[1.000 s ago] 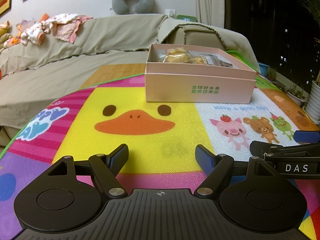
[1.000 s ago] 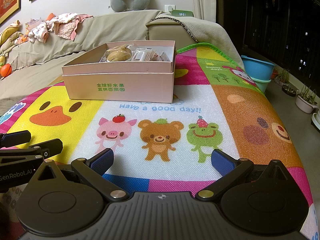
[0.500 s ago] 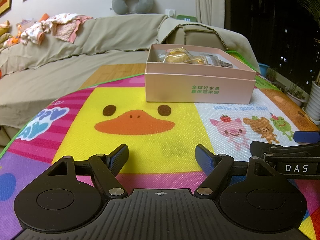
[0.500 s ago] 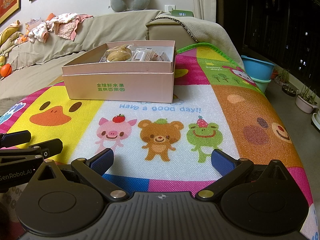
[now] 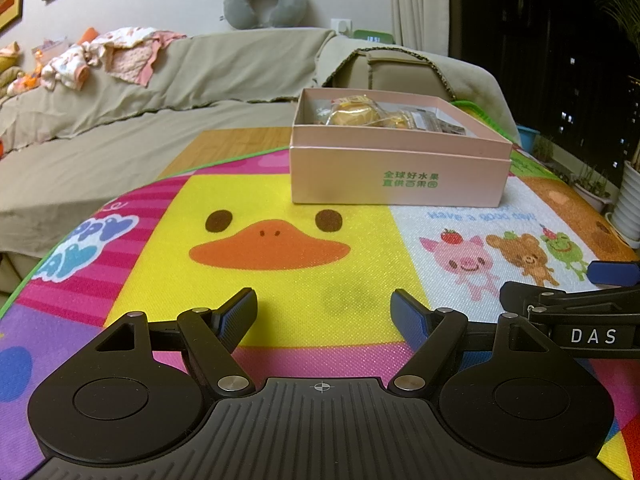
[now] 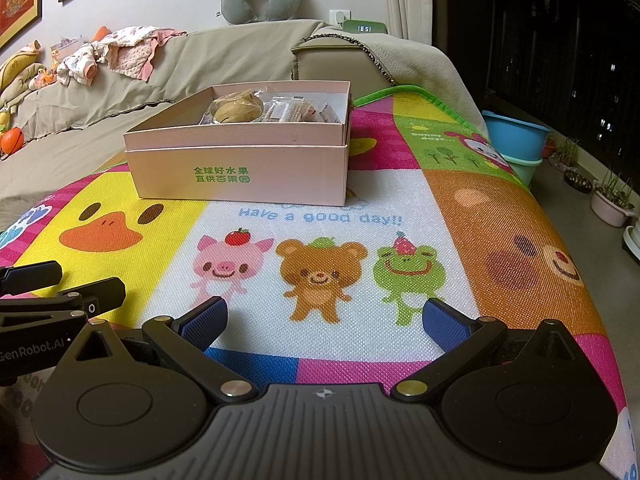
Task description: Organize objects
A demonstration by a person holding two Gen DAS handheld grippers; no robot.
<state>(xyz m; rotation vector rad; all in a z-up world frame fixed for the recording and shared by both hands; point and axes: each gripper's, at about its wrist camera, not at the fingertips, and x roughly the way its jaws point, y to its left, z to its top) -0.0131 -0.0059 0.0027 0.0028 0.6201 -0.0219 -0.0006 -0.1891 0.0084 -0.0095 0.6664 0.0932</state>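
A pink open box [image 5: 400, 172] with green lettering stands at the far side of a colourful cartoon mat [image 5: 280, 280]; it also shows in the right wrist view [image 6: 240, 176]. Inside lie wrapped pastries [image 5: 352, 116] and small packets [image 6: 288, 112]. My left gripper [image 5: 324, 308] is open and empty, low over the yellow duck panel, well short of the box. My right gripper [image 6: 324, 316] is open and empty over the pig, bear and frog panel. Each gripper shows at the edge of the other's view.
A beige covered sofa [image 5: 120, 120] with clothes [image 5: 116, 52] and a grey neck pillow [image 5: 264, 0] lies behind the mat. Blue and green tubs [image 6: 516, 136] and plant pots [image 6: 612, 200] stand on the floor to the right. The mat's right edge drops off.
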